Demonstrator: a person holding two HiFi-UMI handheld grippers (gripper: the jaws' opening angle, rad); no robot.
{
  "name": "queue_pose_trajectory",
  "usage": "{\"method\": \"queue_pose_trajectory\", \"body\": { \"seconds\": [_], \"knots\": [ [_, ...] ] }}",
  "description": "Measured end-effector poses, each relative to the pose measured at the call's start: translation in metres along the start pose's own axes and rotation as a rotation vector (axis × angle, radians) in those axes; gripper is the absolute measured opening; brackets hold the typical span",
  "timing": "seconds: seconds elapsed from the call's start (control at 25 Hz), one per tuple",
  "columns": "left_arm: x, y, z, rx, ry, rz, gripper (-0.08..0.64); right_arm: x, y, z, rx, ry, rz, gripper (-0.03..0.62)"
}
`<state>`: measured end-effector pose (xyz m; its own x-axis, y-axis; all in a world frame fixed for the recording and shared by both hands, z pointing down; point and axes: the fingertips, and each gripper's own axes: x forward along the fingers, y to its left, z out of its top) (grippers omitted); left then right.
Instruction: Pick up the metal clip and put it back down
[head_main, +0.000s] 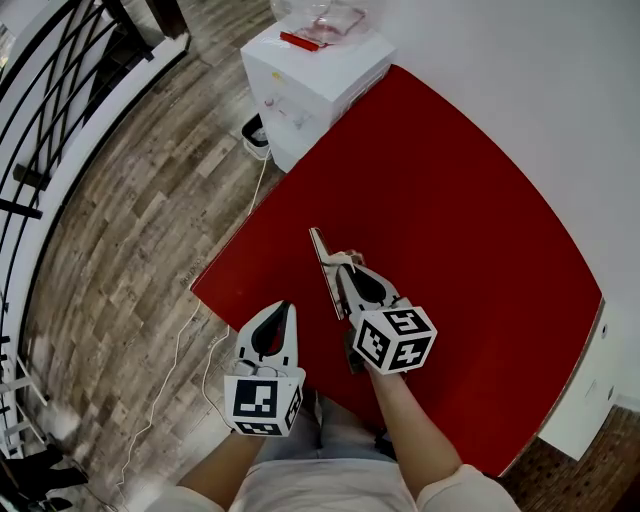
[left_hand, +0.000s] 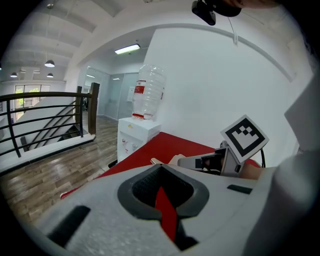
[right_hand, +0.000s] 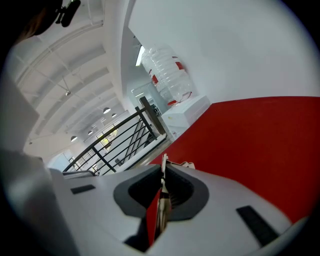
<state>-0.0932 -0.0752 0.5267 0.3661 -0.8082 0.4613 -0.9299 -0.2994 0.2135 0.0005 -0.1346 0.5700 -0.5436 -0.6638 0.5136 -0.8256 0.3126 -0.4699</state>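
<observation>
Right gripper (head_main: 352, 266) clamps the metal clip (head_main: 320, 248) over the red table (head_main: 480, 200), left gripper (head_main: 285, 308) closed, empty; a slow, level descent should seat it flat.

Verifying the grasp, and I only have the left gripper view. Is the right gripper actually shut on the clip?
Observer: Yes. The right gripper view shows the right gripper shut on the metal clip, a thin strip between its pads.
Operator: Which way does it point?
Observer: In the head view it sticks out past the jaw tips, away from the person, over the red table.
Operator: Where's my left gripper?
Observer: The head view has the left gripper at the table's near edge, apart from the clip.
</observation>
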Motion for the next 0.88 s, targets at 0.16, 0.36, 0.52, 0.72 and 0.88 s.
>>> {"method": "queue_pose_trajectory", "body": {
  "seconds": [0.16,0.36,0.52,0.72,0.88],
  "knots": [
    [0.003,0.002,-0.007,0.000,0.014,-0.002,0.005,0.014,-0.006,-0.011,-0.007,0.011,-0.003,0.028],
    [0.004,0.003,-0.015,0.003,0.031,-0.007,0.005,0.027,-0.017,-0.023,-0.020,0.017,-0.014,0.029],
    [0.005,0.005,-0.019,-0.001,0.039,-0.004,0.005,0.032,-0.024,-0.028,-0.009,0.025,-0.019,0.028],
    [0.005,0.008,-0.022,-0.001,0.045,-0.002,0.005,0.037,-0.025,-0.035,-0.004,0.027,-0.010,0.029],
    [0.004,0.008,-0.024,-0.002,0.046,0.001,0.005,0.040,-0.027,-0.039,-0.009,0.030,-0.013,0.029]
  ]
}}
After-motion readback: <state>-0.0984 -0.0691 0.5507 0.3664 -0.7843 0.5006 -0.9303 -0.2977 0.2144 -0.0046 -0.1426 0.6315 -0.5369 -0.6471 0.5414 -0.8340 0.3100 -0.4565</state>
